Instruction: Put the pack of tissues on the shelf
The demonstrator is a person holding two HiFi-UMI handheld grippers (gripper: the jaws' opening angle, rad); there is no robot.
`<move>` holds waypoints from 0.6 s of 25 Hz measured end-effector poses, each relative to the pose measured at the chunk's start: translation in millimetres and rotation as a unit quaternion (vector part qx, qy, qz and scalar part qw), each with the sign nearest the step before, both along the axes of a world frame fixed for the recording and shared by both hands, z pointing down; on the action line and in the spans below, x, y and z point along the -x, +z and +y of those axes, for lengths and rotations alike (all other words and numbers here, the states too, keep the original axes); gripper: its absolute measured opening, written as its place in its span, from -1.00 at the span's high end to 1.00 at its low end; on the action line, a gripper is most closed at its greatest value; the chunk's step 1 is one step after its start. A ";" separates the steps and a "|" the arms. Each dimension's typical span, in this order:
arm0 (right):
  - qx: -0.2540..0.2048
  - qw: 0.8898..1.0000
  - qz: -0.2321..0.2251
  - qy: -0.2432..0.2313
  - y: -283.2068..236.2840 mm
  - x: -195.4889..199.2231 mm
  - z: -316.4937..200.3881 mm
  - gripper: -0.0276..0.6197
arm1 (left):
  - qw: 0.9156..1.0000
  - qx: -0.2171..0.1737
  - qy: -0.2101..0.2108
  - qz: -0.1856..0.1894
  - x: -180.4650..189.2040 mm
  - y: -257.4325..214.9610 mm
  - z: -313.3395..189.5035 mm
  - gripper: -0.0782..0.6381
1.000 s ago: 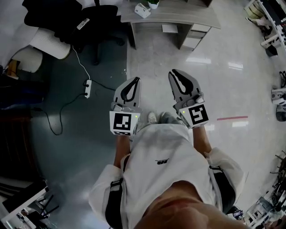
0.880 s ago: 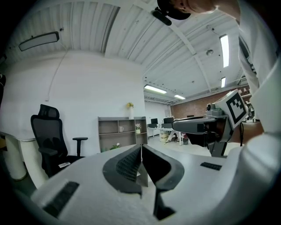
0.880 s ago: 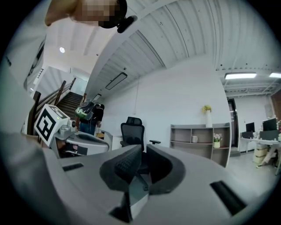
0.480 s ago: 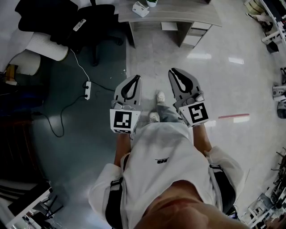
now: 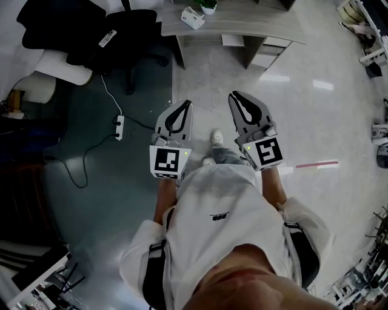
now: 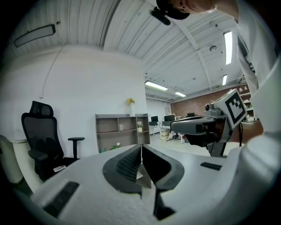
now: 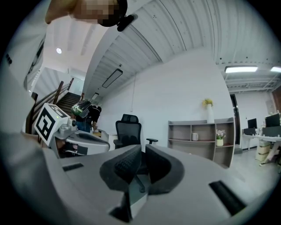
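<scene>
Left gripper (image 5: 182, 106) and right gripper (image 5: 236, 98) are both clenched with nothing between the jaws, side by side above the floor (image 5: 315, 121). What looks like the pack of tissues (image 5: 193, 16) lies on the shelf (image 5: 254, 24) top, near its left edge.

Right gripper (image 7: 142, 150), jaws closed with nothing between them; beyond, a black office chair (image 7: 128, 132) left of a shelf (image 7: 201, 139).

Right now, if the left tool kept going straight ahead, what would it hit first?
The way looks free across the floor, then probably the shelf unit, whose right end lies beyond the shut left tool. Depth is unclear.
</scene>
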State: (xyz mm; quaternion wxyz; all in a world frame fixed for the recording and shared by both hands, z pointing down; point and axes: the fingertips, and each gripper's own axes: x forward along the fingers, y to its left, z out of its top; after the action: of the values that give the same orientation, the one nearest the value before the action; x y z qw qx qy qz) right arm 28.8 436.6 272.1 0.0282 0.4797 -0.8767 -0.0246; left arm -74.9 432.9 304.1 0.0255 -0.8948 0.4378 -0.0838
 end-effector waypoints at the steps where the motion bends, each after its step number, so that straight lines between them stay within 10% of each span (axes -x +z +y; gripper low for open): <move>1: -0.005 1.000 -0.004 -0.003 -2.4 -0.8 -6.8 0.82 | 1.000 -0.001 -0.001 0.000 -2.1 -0.6 -6.2 0.69; 15: -0.015 0.999 -0.006 -0.034 -9.0 -26.4 -95.8 0.82 | 1.000 -0.003 -0.016 -0.001 -34.1 -6.6 -90.3 0.69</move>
State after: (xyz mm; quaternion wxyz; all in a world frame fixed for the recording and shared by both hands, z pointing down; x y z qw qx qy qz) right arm 55.3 340.9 263.1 0.0153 0.4504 -0.8920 -0.0359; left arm -40.8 342.6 297.5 0.0276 -0.8877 0.4519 -0.0840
